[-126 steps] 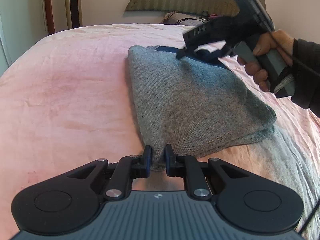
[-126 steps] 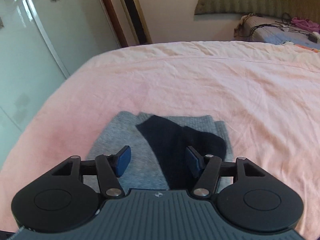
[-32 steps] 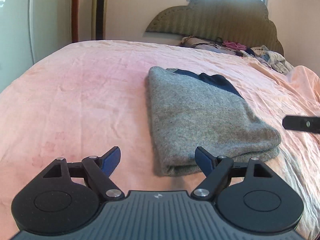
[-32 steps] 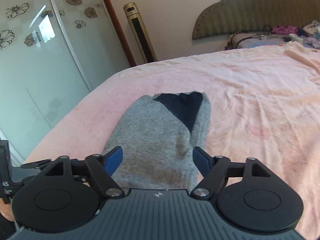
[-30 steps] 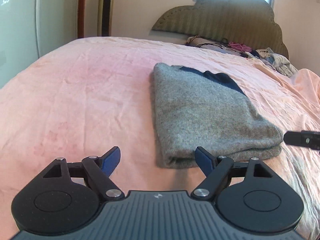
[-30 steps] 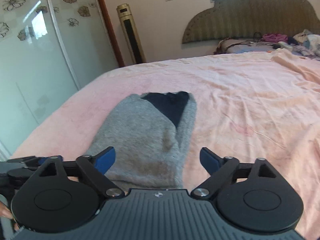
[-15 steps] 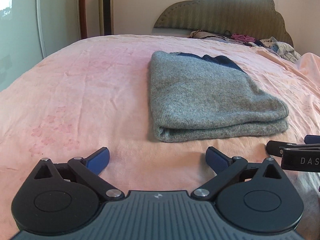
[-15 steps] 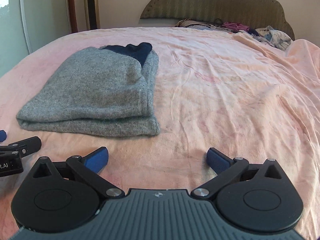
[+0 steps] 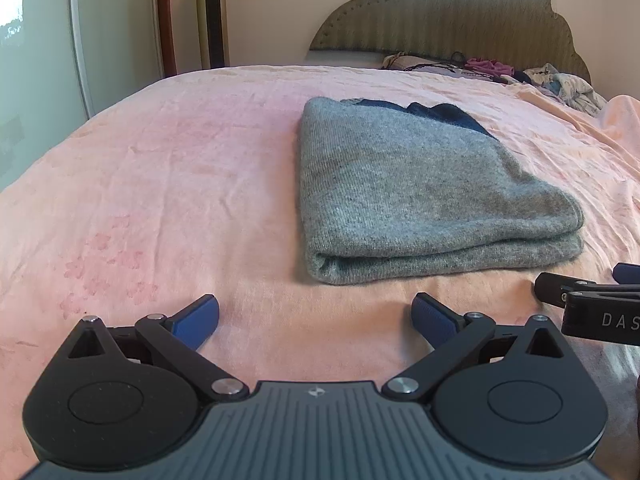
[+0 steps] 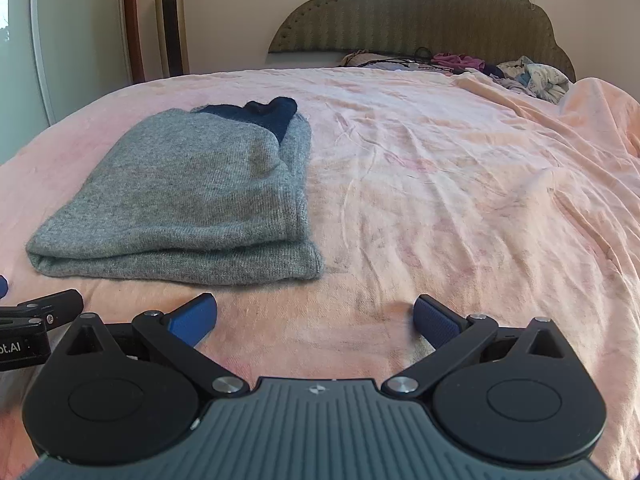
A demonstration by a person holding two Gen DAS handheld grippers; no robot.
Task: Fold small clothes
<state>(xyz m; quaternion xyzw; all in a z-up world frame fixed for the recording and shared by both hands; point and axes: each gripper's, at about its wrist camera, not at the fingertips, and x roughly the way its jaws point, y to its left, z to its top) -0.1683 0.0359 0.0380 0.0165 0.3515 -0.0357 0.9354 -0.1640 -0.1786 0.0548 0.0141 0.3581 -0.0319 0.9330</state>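
Over on the left, the left gripper (image 9: 316,314) hangs low over the pink bedspread (image 9: 168,184), its blue pads spread wide with nothing but sheet between them. It's clear of the cloth, just short of the near folded edge.

Moving to the middle: there's the grey sweater (image 9: 416,196), lying flat on the bedspread in a tidy rectangle, doubled over so two thick layers show along the near edge. A dark navy piece (image 9: 444,114) peeks out at the far end; whether that's a collar, a lining or a second garment tucked inside, I can't tell from here.

To the right, the right gripper (image 10: 316,314) sits beside its partner, also splayed fully apart and holding nothing, the sweater off to its left and bare wrinkled bedspread ahead.

So where does the job stand? By my read, this garment is folded and released: no loose sleeves, no corner in either grip. What could remain is a final smoothing, or a next item.

The count: two grippers, one folded grey sweater, one navy patch, one bedspread. Far back by the headboard (image 10: 420,8) lies a jumble of clothes (image 10: 532,74), too tangled to number, and one tall tower fan (image 10: 172,20) stands against the wall.
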